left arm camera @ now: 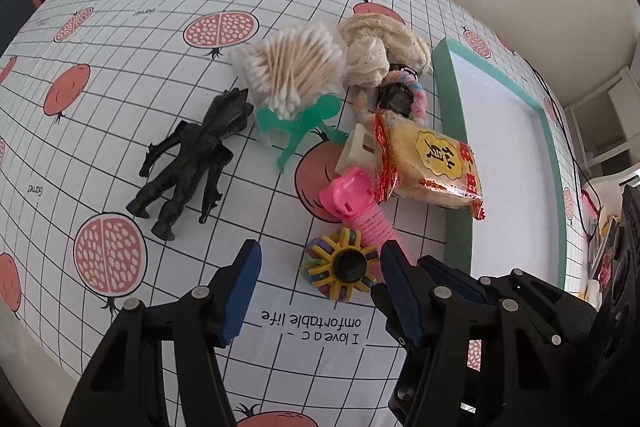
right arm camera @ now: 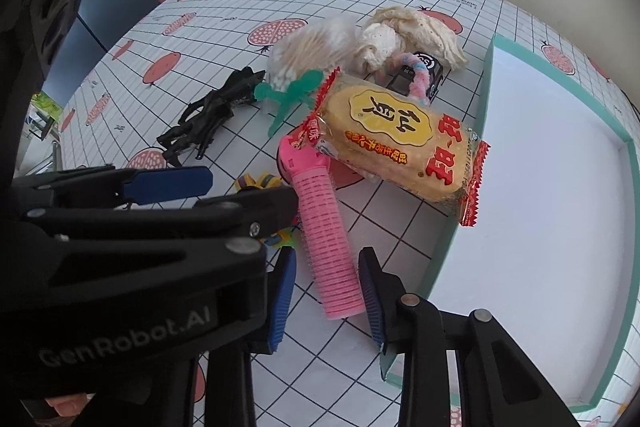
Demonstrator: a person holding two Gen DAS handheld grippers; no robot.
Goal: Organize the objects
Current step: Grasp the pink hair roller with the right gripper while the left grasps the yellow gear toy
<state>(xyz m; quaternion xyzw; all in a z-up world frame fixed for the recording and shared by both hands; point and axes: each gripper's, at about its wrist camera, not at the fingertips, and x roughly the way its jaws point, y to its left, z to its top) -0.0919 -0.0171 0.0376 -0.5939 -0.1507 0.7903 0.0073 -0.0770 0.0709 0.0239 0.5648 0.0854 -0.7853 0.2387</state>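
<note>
My right claw (right arm camera: 327, 295) straddles pink roller (right arm camera: 328, 247), pads not touching yet. Roller lies on tabletop (right arm camera: 400, 227), tray (right arm camera: 476, 131) at 3 o'clock. My left claw (left arm camera: 320, 269) open around spinner toy (left arm camera: 340, 265). Squeeze roller's middle gently, lift straight.

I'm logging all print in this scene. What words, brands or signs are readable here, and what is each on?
"I love a c – omfortable life": tablecloth, upside down.
"Garnet": tablecloth, beside a pomegranate print.
"GenRobot.AI": left gripper body.
"旺-旺" in red: rice cracker packet.
Large characters on the packet's yellow label, and its small red print: not legible.
Round logo on the black object: too blurred.
</note>
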